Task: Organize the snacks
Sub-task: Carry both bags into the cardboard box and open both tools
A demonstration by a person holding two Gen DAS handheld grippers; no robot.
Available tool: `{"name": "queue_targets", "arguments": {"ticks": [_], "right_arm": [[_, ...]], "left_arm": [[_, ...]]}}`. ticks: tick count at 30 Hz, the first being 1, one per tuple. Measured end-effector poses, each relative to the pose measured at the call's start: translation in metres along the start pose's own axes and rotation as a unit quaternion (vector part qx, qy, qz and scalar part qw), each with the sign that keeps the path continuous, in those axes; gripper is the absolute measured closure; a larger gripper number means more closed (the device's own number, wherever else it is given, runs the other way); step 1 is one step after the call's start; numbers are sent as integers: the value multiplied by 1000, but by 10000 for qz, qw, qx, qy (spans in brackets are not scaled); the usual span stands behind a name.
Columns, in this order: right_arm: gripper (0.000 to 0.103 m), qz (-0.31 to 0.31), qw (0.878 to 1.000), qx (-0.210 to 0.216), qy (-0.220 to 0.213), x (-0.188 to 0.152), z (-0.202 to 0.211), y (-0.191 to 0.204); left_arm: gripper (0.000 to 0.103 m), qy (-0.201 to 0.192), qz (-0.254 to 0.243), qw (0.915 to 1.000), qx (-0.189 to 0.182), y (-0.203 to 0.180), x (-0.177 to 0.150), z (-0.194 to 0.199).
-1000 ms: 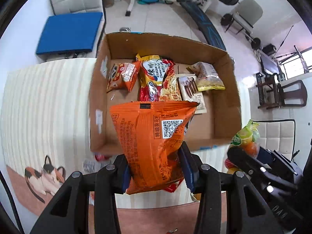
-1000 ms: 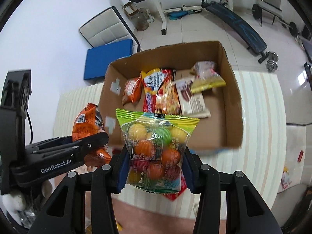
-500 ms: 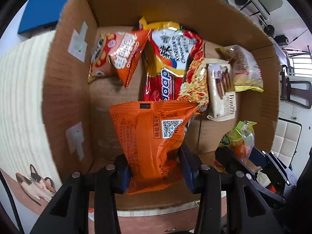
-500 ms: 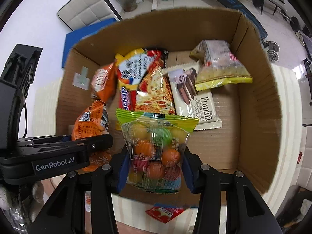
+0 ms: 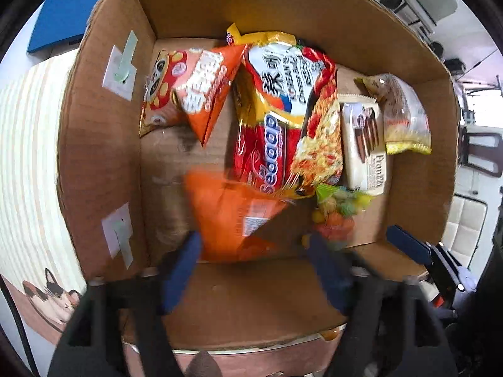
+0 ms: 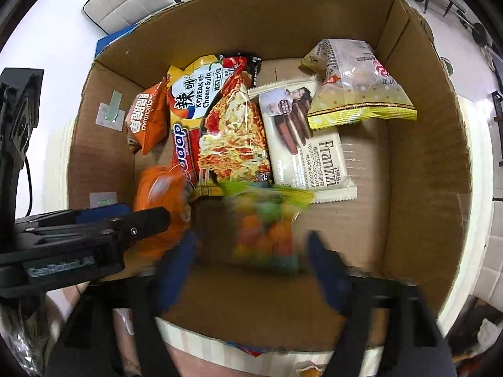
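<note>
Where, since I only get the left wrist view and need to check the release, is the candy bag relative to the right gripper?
Observer: The candy bag is blurred between the open right gripper fingers, apparently touching neither.
Operator: Any free floor beside it?
Observer: Yes, the cardboard box shows bare floor right of it, below the Franzzi wafer pack.
Operator: And my orange bag?
Observer: From the side, one left gripper finger crosses in front of the orange bag.
</note>
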State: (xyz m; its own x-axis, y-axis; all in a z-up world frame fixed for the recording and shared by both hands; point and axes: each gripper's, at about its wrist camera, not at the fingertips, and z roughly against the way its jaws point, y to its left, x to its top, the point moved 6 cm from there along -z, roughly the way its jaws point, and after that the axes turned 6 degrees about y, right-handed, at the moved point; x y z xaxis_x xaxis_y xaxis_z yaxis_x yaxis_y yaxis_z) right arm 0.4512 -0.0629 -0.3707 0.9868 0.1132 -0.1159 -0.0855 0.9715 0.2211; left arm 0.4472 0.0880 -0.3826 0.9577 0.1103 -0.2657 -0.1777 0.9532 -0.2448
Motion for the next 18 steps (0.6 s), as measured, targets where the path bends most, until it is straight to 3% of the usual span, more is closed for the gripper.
{"name": "queue_targets", "arguments": {"ticks": [5,11,18], "right_arm": [[12,86,9999,-120,-79,-1,12,3],[8,84,9991,-100,-409,-13,36,7],[8,-26,9957,350,-852,-60,65,19]], "left_arm": [[12,-273,80,9995,128,1,-4,18],[11,-720,18,9973,114,-2,-24,51],[11,-1563,234,9866,402,24,-100,97]]}}
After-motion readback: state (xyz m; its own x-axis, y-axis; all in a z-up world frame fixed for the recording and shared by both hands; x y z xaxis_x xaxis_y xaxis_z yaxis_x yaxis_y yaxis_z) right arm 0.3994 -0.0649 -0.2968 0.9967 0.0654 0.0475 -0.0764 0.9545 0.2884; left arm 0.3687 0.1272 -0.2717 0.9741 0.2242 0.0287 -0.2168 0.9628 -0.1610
